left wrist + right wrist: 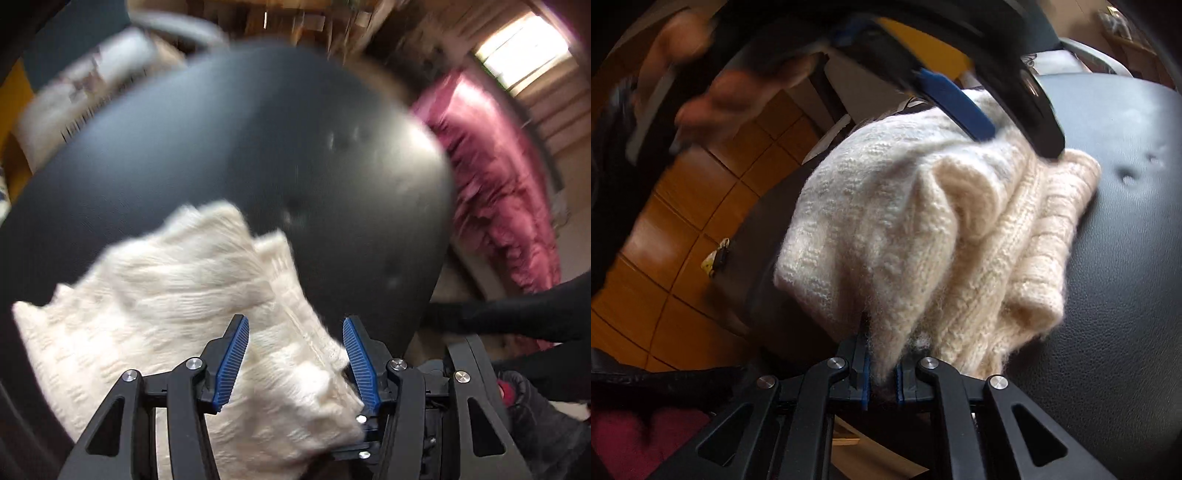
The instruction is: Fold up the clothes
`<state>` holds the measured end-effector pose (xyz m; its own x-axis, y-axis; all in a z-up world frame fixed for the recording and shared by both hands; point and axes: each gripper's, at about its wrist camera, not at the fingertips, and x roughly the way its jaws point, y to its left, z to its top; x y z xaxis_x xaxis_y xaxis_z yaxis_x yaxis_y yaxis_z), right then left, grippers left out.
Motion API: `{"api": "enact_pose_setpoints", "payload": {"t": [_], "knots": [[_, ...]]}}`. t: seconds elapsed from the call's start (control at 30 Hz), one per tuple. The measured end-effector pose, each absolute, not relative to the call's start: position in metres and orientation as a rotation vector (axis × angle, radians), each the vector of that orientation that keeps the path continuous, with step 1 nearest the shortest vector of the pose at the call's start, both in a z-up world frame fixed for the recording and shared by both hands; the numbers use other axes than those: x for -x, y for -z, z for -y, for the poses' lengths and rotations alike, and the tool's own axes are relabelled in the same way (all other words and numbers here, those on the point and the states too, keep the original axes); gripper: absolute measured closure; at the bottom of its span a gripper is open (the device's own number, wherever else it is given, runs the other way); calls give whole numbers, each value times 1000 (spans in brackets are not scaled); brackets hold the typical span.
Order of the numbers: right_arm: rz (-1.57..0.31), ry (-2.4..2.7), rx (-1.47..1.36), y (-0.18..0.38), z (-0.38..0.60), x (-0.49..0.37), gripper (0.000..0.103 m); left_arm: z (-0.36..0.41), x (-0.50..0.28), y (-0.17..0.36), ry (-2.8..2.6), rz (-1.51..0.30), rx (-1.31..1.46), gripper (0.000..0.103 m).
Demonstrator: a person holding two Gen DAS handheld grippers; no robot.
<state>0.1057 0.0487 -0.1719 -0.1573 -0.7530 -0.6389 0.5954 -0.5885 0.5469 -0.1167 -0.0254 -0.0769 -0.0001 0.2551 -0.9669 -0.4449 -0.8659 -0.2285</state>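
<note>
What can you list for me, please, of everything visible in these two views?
sweater: one, cream knit, bunched on the table near its edge
table: one, black, round, under the sweater
bedding: one, magenta, beyond the table's far side in the left view
window: one, bright, above the bedding
floor: orange-brown tiles, beside the table in the right view
left tongs: one, black with blue pads, open above the sweater, no pad pressing it
right tongs: one, black with blue pads, shut on a sweater fold
hand: one, blurred, on the left tongs
</note>
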Motion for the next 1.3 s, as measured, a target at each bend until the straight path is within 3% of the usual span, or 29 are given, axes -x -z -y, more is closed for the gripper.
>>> {"api": "enact_pose_setpoints", "payload": {"t": [0.2,0.37,0.47,0.5,0.57,0.7,0.83,0.9,1.03,1.13,1.3], "knots": [[162,1894,-1128,170,-47,-112,95,-3,140,112,-1807,-371,2127,49],[104,1954,-1081,163,-49,-124,94,-16,137,124,-1814,-505,2185,49],[63,1995,-1052,158,-48,-133,94,-17,129,121,-1872,-574,2132,73],[46,2010,-1038,157,-44,-134,94,-11,128,117,-1889,-530,2105,81],[37,2039,-1005,151,-44,-138,94,9,126,104,-1923,-369,2056,89],[28,2088,-944,133,-51,-145,94,56,114,69,-1984,11,1870,96],[39,2098,-956,118,-66,-144,94,84,85,24,-1960,259,1577,103],[36,2098,-1020,126,-73,-141,94,82,74,12,-1938,281,1504,103],[246,2024,-1117,141,-95,-124,91,60,67,20,-1941,226,1543,103],[421,1985,-1073,133,-116,-111,77,63,80,34,-1957,265,1578,103],[560,1986,-1104,135,-126,-87,75,109,94,45,-2038,315,1622,103]]}}
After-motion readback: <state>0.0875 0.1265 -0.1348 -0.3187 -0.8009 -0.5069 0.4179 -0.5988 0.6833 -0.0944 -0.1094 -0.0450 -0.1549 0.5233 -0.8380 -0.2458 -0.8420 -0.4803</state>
